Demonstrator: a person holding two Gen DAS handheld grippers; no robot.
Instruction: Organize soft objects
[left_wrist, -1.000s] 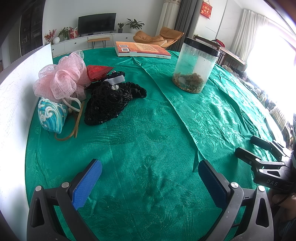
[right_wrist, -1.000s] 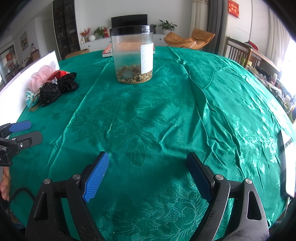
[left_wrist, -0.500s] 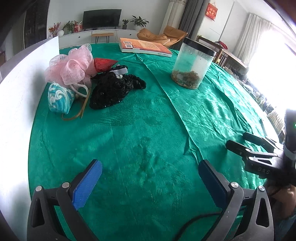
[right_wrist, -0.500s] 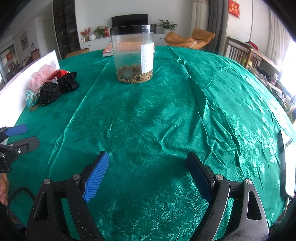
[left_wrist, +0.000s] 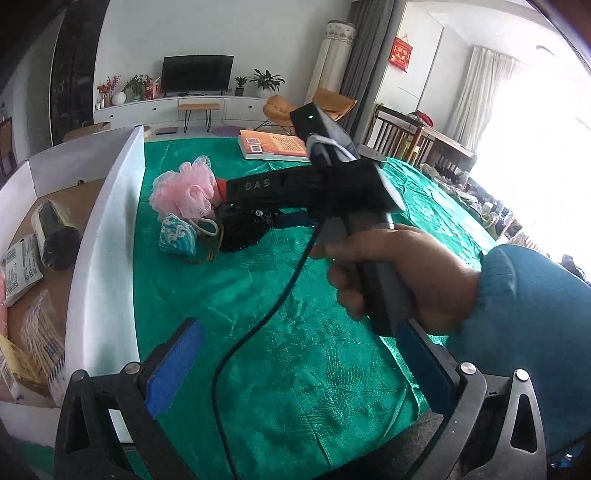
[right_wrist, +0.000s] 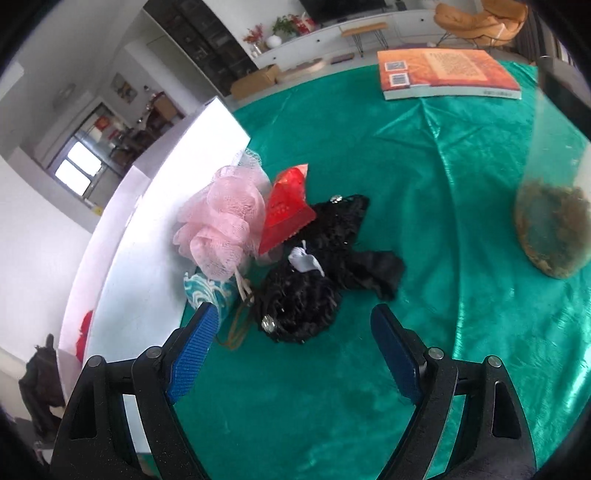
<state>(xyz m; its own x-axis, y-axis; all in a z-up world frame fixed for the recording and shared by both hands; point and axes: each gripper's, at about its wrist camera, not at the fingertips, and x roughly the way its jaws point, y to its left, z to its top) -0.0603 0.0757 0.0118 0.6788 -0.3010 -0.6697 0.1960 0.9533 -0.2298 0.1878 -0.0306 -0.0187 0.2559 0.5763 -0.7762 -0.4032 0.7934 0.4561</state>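
Note:
A pile of soft things lies on the green tablecloth beside the white box: a pink mesh puff (right_wrist: 221, 221), a red packet (right_wrist: 286, 210), a blue wave-print pouch (right_wrist: 208, 291) and a black mesh bundle (right_wrist: 306, 295) with a white tag. My right gripper (right_wrist: 295, 345) points down at the pile and its jaws are closing. The black bundle lies just ahead between the tips, with neither pad touching it. In the left wrist view the right gripper (left_wrist: 236, 206) reaches over the black bundle (left_wrist: 243, 232), next to the puff (left_wrist: 188, 192). My left gripper (left_wrist: 299, 365) hangs open and holds nothing, nearer the table edge.
The white box (left_wrist: 107, 229) stands left of the pile and holds packets and a dark roll. A clear jar (right_wrist: 554, 229) with brown contents stands to the right, an orange book (right_wrist: 443, 74) at the far side. A hand in a blue sleeve (left_wrist: 406, 280) and a black cable cross the left wrist view.
My right gripper has swung left across the table from the jar side to the soft pile. My left gripper has risen and pulled back, so the box's inside now shows.

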